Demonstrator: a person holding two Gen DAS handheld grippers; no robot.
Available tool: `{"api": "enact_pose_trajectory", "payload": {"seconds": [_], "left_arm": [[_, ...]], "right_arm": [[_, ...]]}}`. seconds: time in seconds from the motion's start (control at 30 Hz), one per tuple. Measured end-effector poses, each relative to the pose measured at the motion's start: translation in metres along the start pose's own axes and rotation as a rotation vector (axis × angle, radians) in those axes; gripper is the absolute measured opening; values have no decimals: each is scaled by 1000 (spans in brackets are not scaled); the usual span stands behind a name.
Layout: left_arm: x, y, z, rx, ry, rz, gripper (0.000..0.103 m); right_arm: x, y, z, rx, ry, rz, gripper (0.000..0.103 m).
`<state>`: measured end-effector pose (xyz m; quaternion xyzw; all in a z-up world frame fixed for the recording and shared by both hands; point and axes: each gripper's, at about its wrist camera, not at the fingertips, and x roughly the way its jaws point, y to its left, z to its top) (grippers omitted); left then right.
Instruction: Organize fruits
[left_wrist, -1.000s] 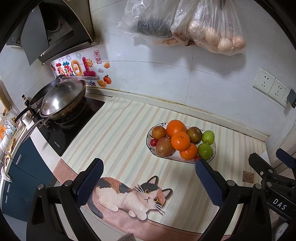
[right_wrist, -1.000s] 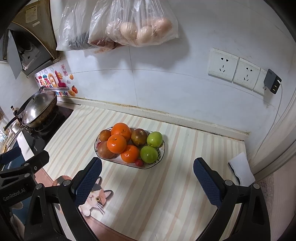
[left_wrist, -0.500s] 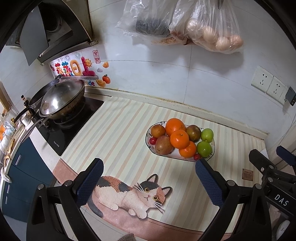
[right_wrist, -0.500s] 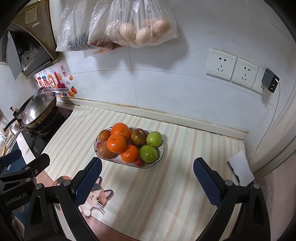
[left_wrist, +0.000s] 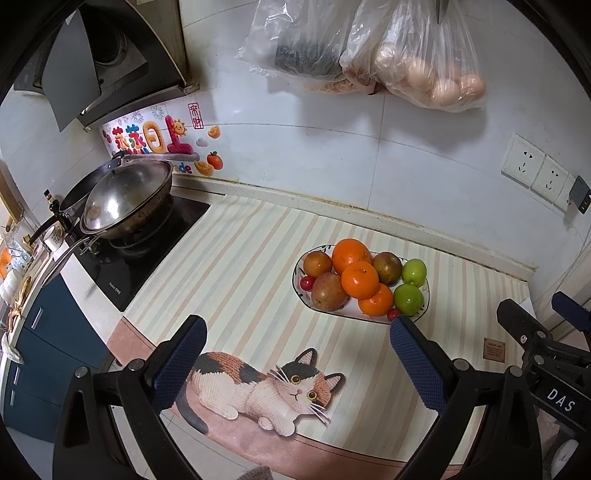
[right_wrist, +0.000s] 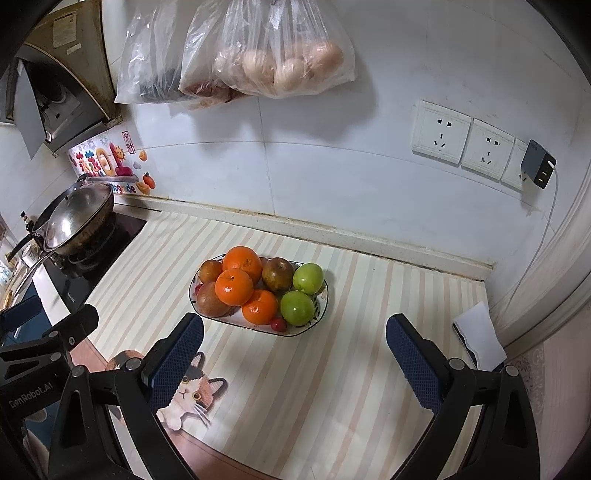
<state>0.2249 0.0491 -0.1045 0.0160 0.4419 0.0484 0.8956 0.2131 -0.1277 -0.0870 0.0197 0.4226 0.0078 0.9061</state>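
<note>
A white oval plate (left_wrist: 352, 315) (right_wrist: 317, 312) stands on the striped counter mat. It holds three oranges (left_wrist: 359, 279) (right_wrist: 234, 287), three brownish fruits (left_wrist: 328, 291) (right_wrist: 277, 274), two green apples (left_wrist: 408, 298) (right_wrist: 297, 307) and small red fruits (left_wrist: 306, 283) (right_wrist: 277, 324). My left gripper (left_wrist: 295, 339) is open and empty, held above the mat in front of the plate. My right gripper (right_wrist: 294, 338) is open and empty, also in front of the plate, to the left one's right.
A lidded wok (left_wrist: 122, 201) sits on a black stove at the left. Plastic bags (right_wrist: 273, 59) hang on the wall above. Wall sockets (right_wrist: 463, 142) and a charger are at the right. A white card (right_wrist: 478, 334) lies at the mat's right edge.
Both grippers have drawn slightly back from the plate; it sits a little farther off in both views. Both stay open and empty. The fruit has not moved.
</note>
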Motion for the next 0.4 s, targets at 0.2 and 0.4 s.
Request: {"api": "enact_pose_trajectory", "payload": {"seconds": [0.2, 0.4], "left_arm": [[-2, 0, -1, 0, 5, -1, 102], [-4, 0, -2, 7, 5, -9, 102]], "right_arm": [[-2, 0, 0, 3, -1, 0, 101], [-3, -1, -1, 3, -1, 2, 101]]}}
